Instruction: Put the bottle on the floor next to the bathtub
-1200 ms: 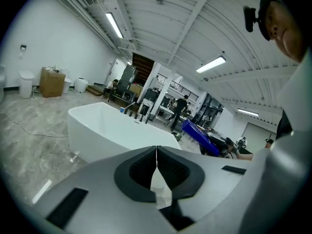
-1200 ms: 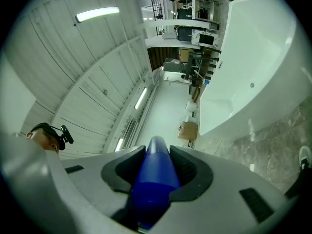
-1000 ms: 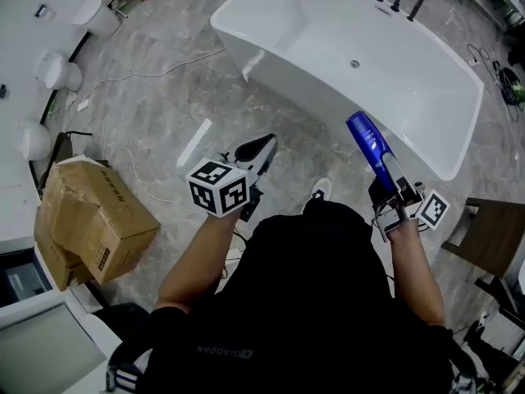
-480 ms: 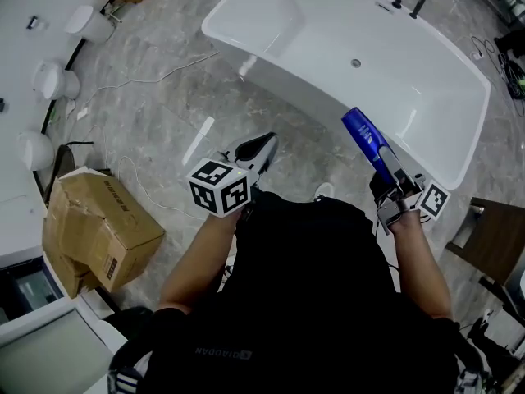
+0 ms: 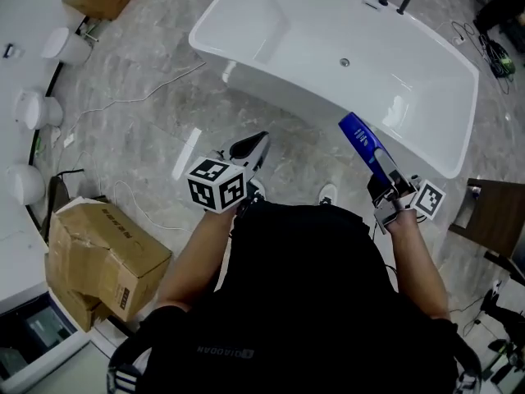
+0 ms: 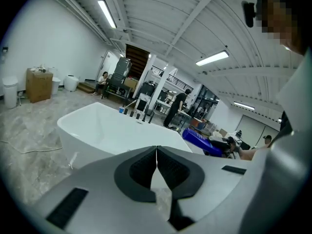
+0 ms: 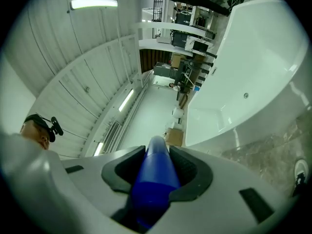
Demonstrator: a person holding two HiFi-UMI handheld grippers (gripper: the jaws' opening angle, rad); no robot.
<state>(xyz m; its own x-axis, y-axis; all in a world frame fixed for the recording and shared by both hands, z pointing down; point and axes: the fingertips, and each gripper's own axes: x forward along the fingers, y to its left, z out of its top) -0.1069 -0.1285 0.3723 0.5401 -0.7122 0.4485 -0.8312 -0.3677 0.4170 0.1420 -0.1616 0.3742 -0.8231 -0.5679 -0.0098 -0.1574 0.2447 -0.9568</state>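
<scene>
Carrying phase, nothing placed yet. Against the head view of a second ago, the white glossy freestanding bathtub [image 5: 275, 84] has slid toward the upper left of frame. The crumpled brown cardboard box [image 5: 107, 245] has dropped toward the lower left. So the person and camera moved, not the load.

The glossy blue plastic cylindrical bottle [image 5: 363, 144] keeps its spot right of centre, same tilt. It is still pinched by the right gripper [image 5: 384, 176], airborne over the tub's near rim. My read: approach is ongoing and descent hasn't started. The grey marbled stone floor [image 5: 139, 113] alongside the tub wall at frame centre looks like the drop zone.

Tool state:
- Right gripper view: both dark pads press the bottle [image 7: 155, 179] from either side, with the body running out along the jaw axis. Grip looks firm.
- Left gripper [image 5: 254, 144]: jaws pressed together with nothing between them [image 6: 156, 160]. It is idle at centre frame, pointing at the tub.

Bottle appearance: saturated blue, smooth, with a pale label patch mid-body. The rounded free end points up-left. The other end is buried in the gripper, so I can't say for sure which end is the cap. It will need righting before set-down.
</scene>
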